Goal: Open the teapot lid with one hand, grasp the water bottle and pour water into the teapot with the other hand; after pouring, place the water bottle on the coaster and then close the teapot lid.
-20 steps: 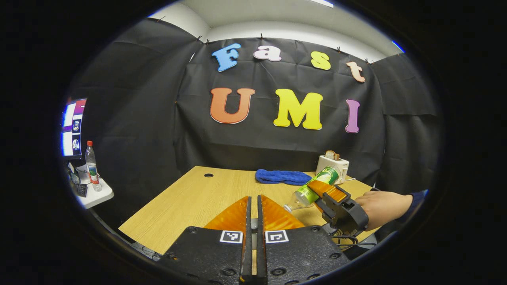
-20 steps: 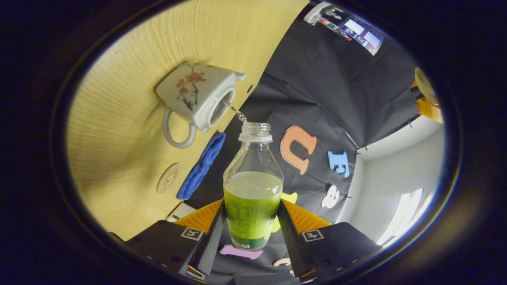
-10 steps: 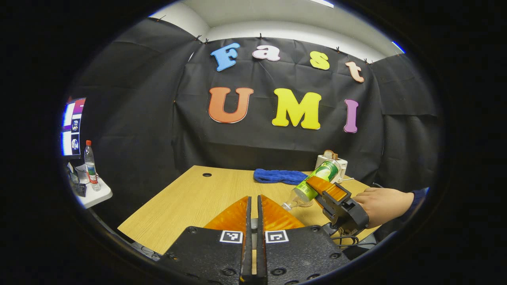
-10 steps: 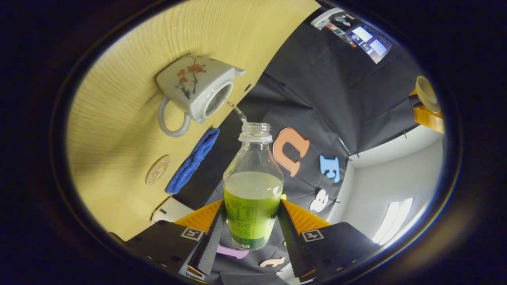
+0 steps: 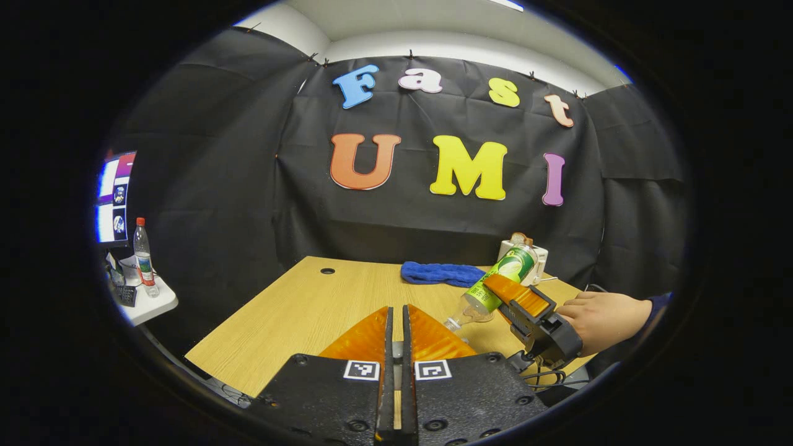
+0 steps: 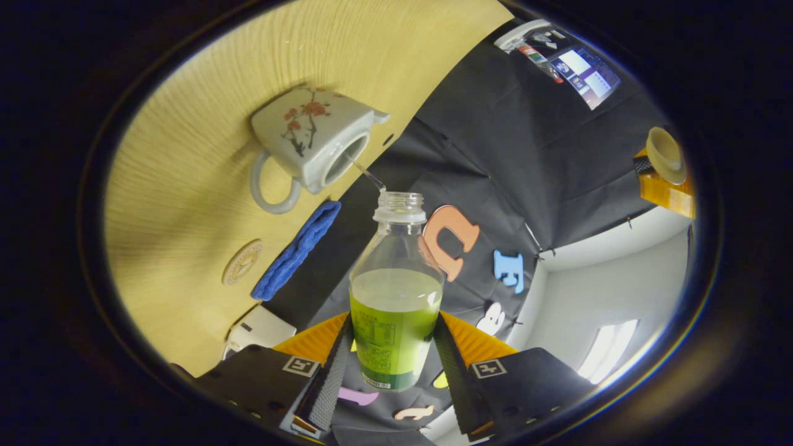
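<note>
**A:** anyone able to read anything here? The water bottle [image 6: 395, 322] has a green label [image 6: 390, 347] with rows of tiny print, but I can't make out a single word.

**B:** nope, same, way too small. In the left gripper view that label's just a green and white smear. The round coaster [image 6: 242, 262] on the table has some kind of emblem, too blurry to read.

**A:** the little bottle [image 5: 144, 257] on the far-left side table?

**B:** label's a speck. The only clear signs are the black-and-white square markers [image 5: 362, 370], and those are patterns, not letters or numbers.
</note>
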`<action>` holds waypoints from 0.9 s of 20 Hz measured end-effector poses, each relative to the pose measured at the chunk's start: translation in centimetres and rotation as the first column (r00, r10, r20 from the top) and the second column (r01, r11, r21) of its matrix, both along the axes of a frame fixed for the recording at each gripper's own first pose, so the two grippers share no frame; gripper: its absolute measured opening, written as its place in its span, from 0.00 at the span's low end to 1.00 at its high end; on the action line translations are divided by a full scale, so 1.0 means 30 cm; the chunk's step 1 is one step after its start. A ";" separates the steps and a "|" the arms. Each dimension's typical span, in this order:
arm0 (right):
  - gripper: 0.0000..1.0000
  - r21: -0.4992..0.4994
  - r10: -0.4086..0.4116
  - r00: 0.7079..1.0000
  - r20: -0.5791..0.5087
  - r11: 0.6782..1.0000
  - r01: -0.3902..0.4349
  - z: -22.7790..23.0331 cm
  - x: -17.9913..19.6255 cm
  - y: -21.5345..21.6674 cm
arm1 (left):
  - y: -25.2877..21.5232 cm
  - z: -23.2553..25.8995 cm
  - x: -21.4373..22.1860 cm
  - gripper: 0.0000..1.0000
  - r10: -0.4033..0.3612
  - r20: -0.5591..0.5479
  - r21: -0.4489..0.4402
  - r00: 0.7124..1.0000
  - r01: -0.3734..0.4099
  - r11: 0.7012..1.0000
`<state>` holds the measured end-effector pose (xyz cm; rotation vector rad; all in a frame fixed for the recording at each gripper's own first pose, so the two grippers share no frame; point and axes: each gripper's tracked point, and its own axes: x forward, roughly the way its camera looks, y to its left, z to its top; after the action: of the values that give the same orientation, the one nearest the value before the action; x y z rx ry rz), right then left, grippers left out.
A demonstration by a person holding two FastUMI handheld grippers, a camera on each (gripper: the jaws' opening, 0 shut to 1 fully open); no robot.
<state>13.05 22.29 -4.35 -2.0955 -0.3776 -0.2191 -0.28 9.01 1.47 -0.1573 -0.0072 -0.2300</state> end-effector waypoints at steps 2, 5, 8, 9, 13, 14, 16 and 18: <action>0.74 -0.018 -0.001 1.000 0.008 1.000 0.001 -0.002 -0.002 -0.002 | -0.009 -0.002 -0.003 0.06 -0.006 0.000 0.003 1.000 0.006 1.000; 0.74 -0.070 -0.004 0.999 0.037 0.998 0.007 -0.005 -0.007 0.011 | -0.004 -0.006 -0.001 0.06 -0.004 -0.004 0.004 1.000 0.004 1.000; 0.76 -0.084 0.011 0.999 0.047 0.996 -0.007 0.007 -0.009 0.003 | -0.002 -0.007 -0.001 0.07 -0.005 -0.004 0.004 1.000 0.005 1.000; 0.76 -0.086 0.014 0.999 0.046 0.996 -0.010 0.007 -0.006 0.006 | -0.004 -0.005 -0.004 0.07 -0.005 -0.002 0.005 1.000 0.005 1.000; 0.74 -0.088 0.023 0.998 0.055 0.996 -0.018 0.011 -0.003 0.004 | -0.011 -0.007 0.000 0.06 -0.008 -0.003 0.013 1.000 0.008 1.000; 0.74 -0.083 0.026 0.998 0.057 0.996 -0.021 0.010 -0.004 0.001 | -0.010 -0.010 0.001 0.07 -0.008 -0.005 0.015 1.000 0.008 1.000; 0.74 -0.073 0.024 0.998 0.061 0.997 -0.019 0.011 -0.009 -0.001 | -0.010 -0.011 0.003 0.07 -0.006 -0.005 0.017 1.000 0.006 1.000; 0.76 -0.033 0.029 0.998 0.060 0.999 -0.027 0.012 -0.002 -0.007 | -0.005 -0.009 0.003 0.07 0.000 -0.002 0.014 1.000 0.000 1.000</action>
<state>13.00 22.09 -3.99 -2.1169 -0.4494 -0.2617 -0.17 8.88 1.21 -0.1438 -0.0032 -0.2303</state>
